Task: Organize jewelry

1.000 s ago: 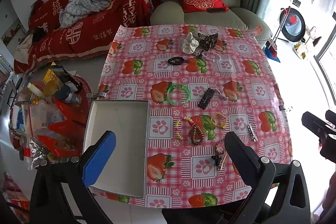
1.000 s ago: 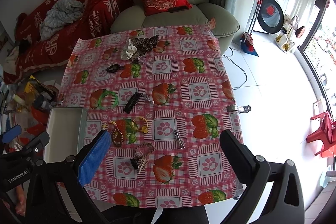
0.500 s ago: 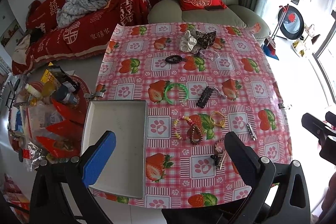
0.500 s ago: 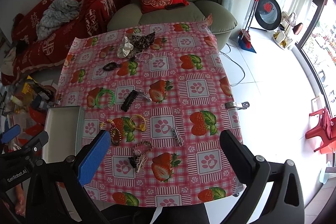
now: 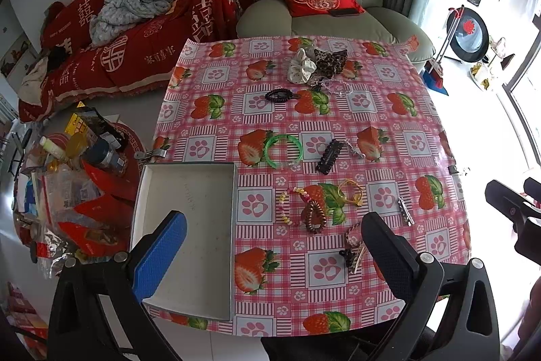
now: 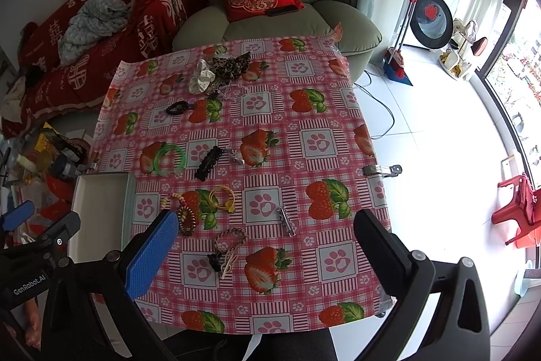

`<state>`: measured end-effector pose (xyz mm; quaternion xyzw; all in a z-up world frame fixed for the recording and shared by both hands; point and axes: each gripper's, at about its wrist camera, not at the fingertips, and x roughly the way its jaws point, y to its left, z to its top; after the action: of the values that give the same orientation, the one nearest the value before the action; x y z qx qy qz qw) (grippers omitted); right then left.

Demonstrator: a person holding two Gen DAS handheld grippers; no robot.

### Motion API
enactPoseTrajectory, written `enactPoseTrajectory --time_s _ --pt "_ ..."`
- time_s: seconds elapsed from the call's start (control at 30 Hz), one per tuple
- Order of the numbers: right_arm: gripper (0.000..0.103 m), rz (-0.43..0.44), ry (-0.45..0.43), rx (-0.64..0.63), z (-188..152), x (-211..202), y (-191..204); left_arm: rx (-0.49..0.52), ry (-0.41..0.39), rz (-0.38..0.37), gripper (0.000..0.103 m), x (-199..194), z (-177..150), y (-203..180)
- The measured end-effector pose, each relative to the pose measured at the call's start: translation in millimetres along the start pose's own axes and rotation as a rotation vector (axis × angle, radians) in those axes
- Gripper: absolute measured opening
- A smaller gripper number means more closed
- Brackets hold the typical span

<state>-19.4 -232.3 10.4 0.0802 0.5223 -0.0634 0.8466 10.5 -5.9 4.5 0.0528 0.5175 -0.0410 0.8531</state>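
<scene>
Left gripper (image 5: 274,246) and right gripper (image 6: 267,239) both spread wide, empty, above pink strawberry-print tablecloth (image 5: 338,124); shallow white rectangular tray (image 5: 199,192) at left edge

The red fabric sofa cover (image 5: 142,32), far beyond the left tongs (image 5: 274,246), reads "HAPPY WEDDI…" in white beside large Chinese characters. In the right wrist view, the left tongs' black body (image 6: 30,273) carries "GenRobot.AI".
</scene>
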Motion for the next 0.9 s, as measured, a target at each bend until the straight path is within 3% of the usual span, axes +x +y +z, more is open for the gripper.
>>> enactPoseTrajectory --time_s 0.9 --pt "0.103 0.000 -0.001 -0.005 3.4 -0.9 5.2 -0.003 0.002 0.001 0.103 1.2 0.1 2.8"
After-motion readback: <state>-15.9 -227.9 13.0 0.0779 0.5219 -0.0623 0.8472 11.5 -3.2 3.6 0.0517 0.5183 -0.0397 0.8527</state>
